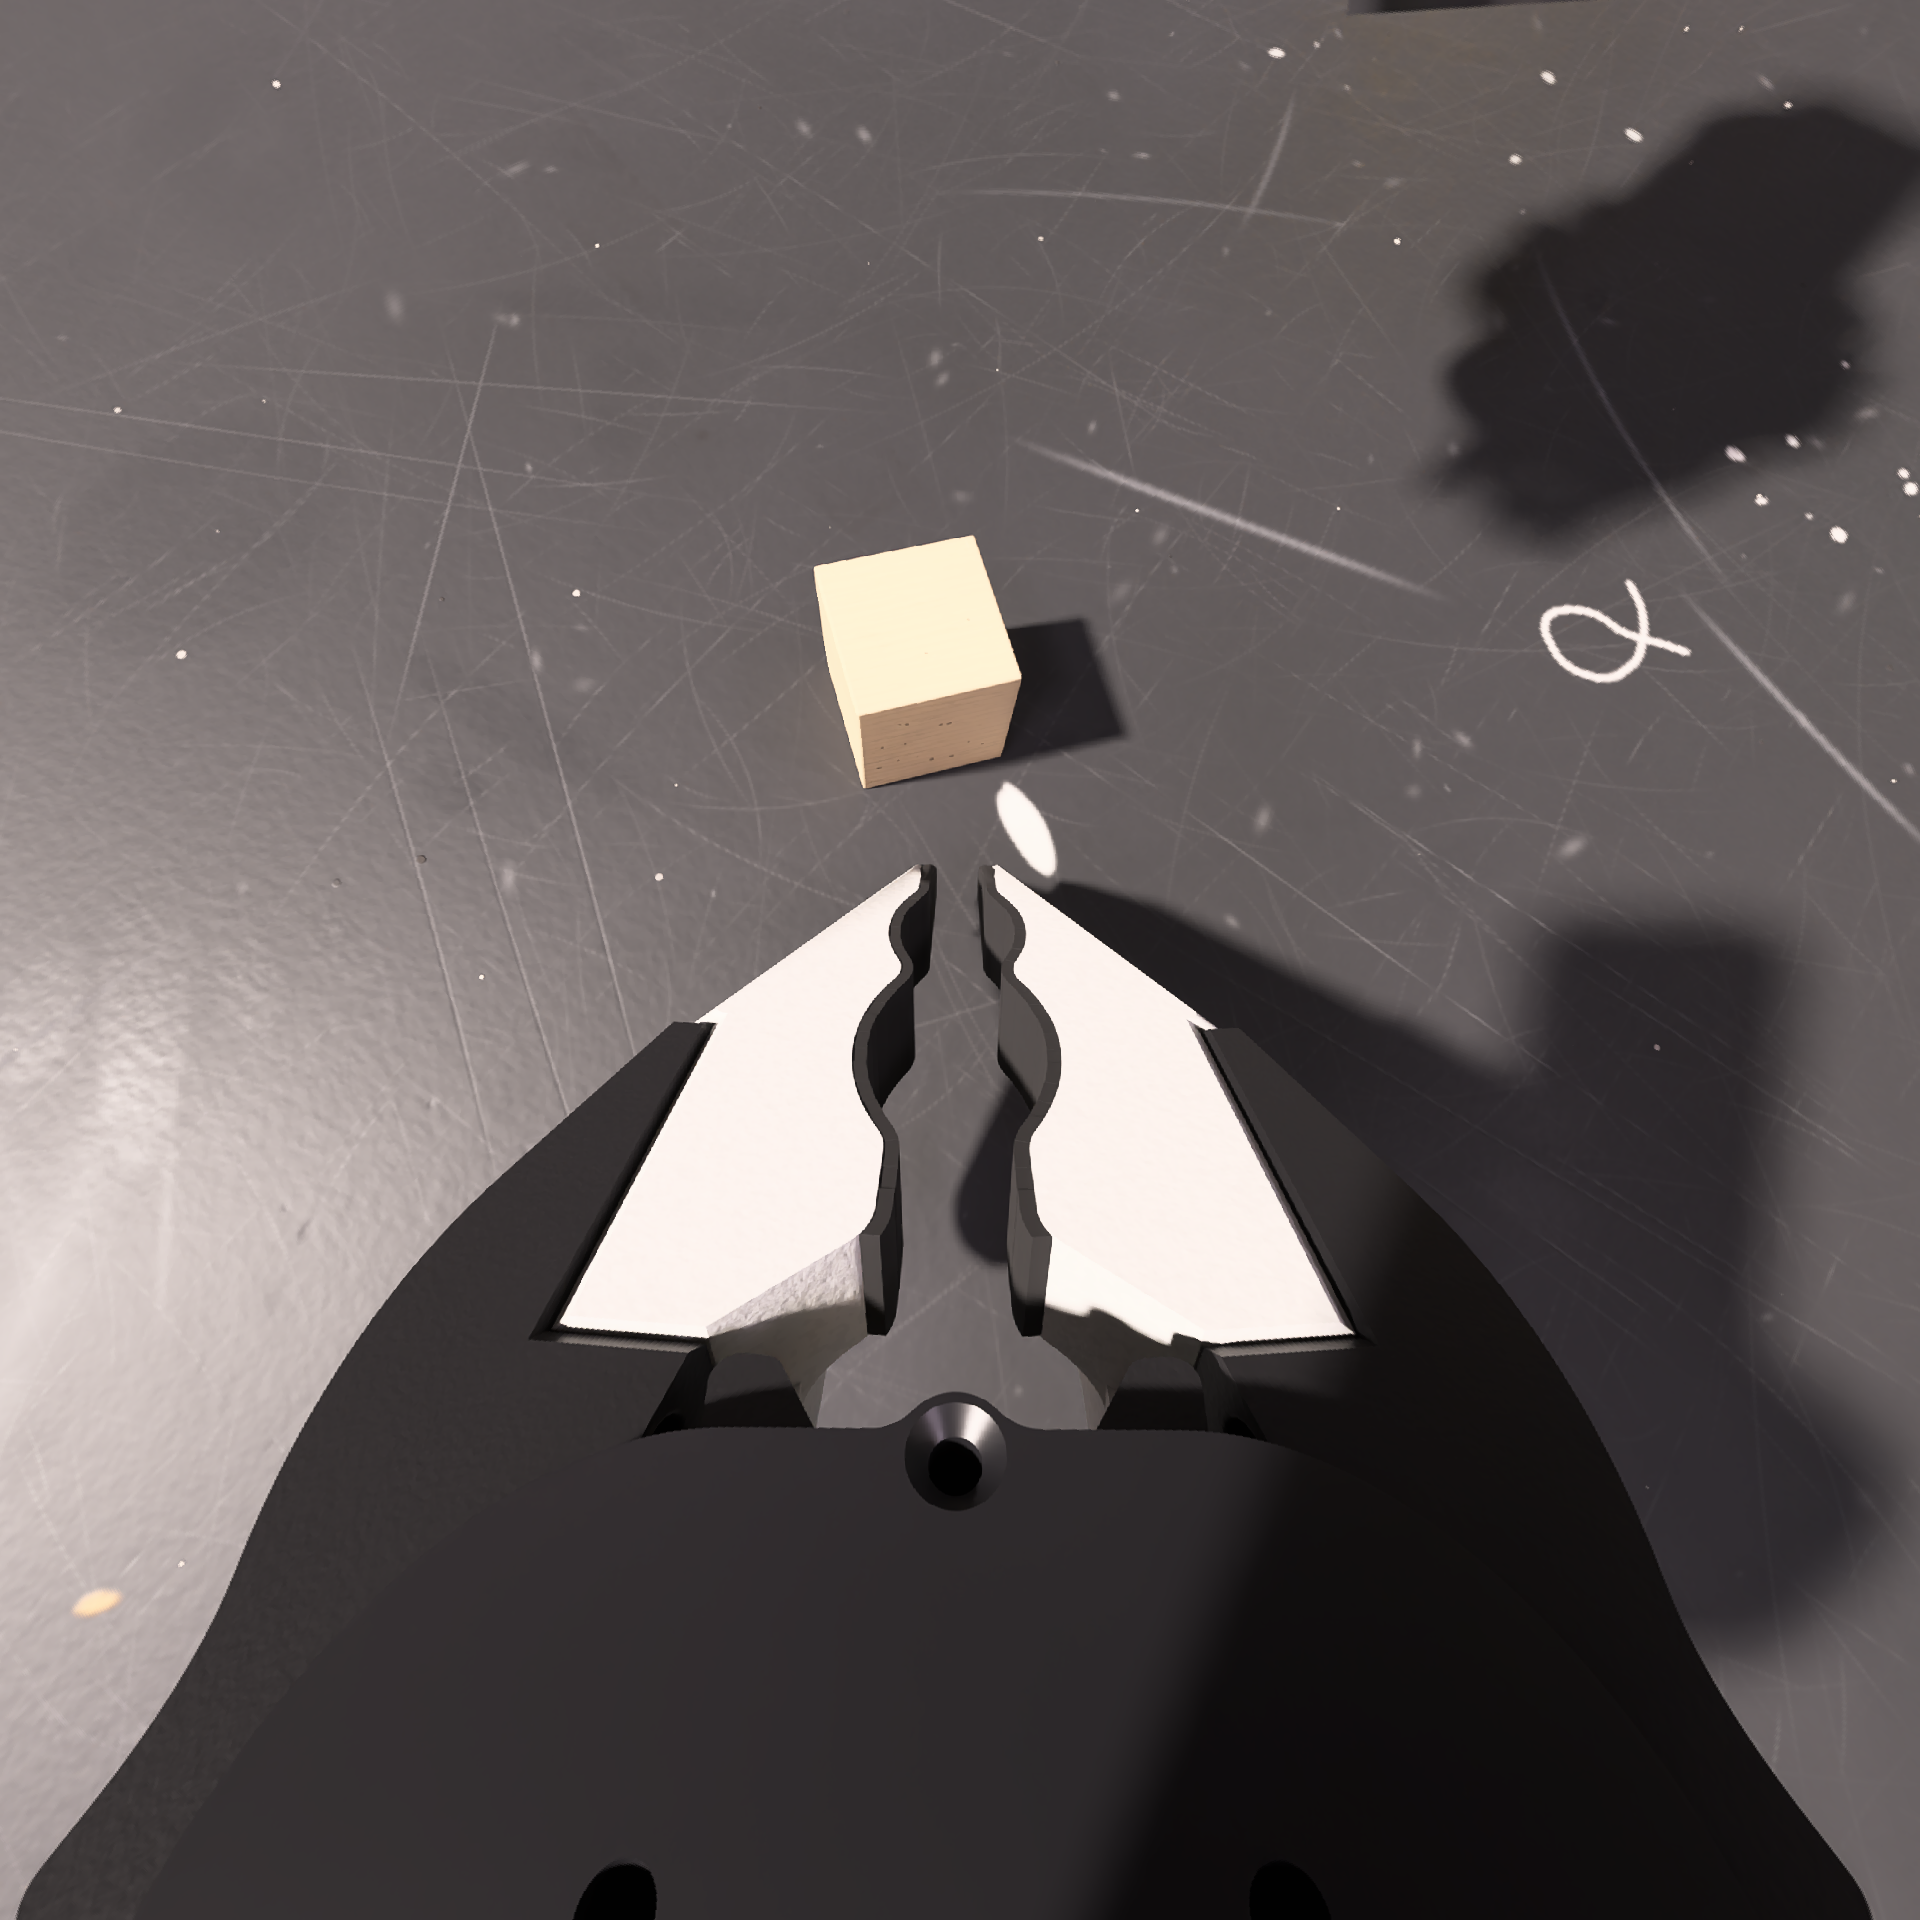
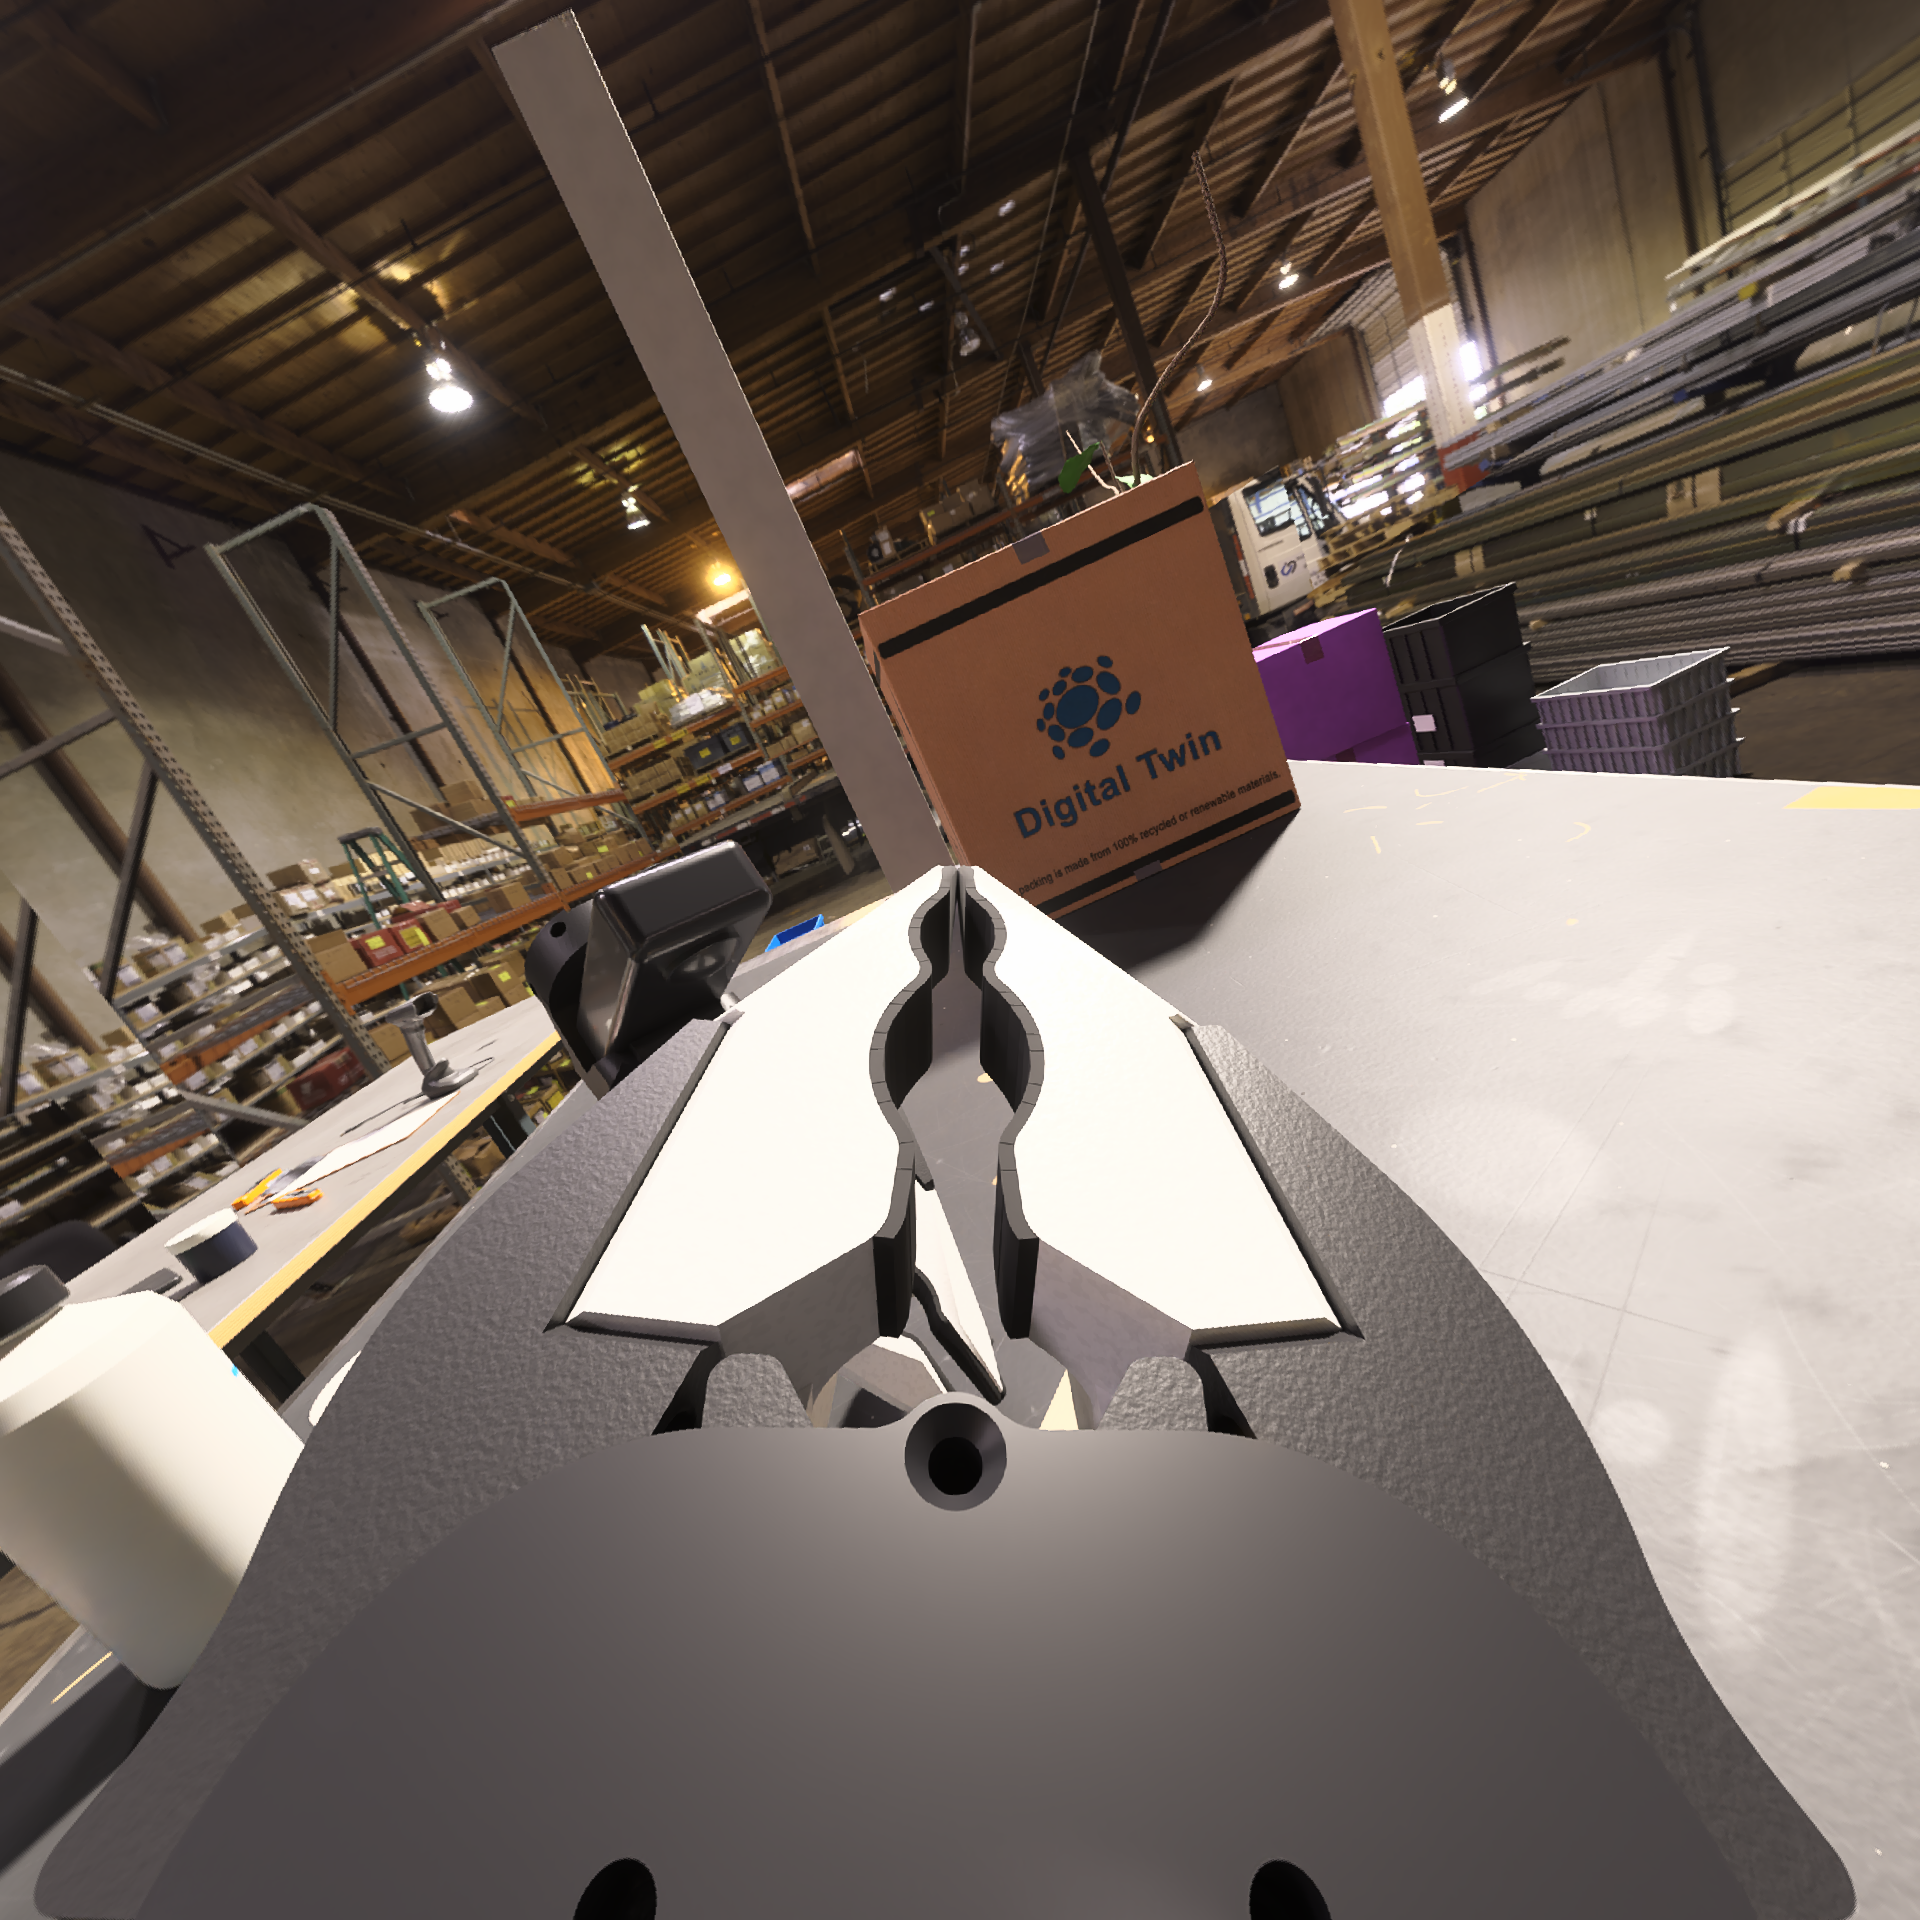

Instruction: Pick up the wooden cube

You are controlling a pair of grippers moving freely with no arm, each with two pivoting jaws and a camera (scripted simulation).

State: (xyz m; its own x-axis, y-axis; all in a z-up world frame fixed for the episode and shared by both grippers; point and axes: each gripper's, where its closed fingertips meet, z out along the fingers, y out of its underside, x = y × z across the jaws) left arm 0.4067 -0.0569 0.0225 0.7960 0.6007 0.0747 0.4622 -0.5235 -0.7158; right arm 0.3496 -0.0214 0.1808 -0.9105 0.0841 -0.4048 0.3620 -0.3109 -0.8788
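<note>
Left gripper (image 1: 957, 883) nearly pressed together, a slit between the tips, empty, hovering over the dark scratched table (image 1: 312, 520). Wooden cube (image 1: 914, 673) sits on it just ahead of the tips, apart. Likely light, stiff, not slippery — pinch two opposite side faces. No long axis; turned slightly off the fingers' line. Right gripper (image 2: 957, 875) pressed together, empty — pointing toward a cardboard box (image 2: 1081, 696).

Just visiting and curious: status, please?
Left gripper nearly shut, empty, above table. Right gripper shut, empty. Wooden cube ahead of left, untouched. Nothing between.
</note>
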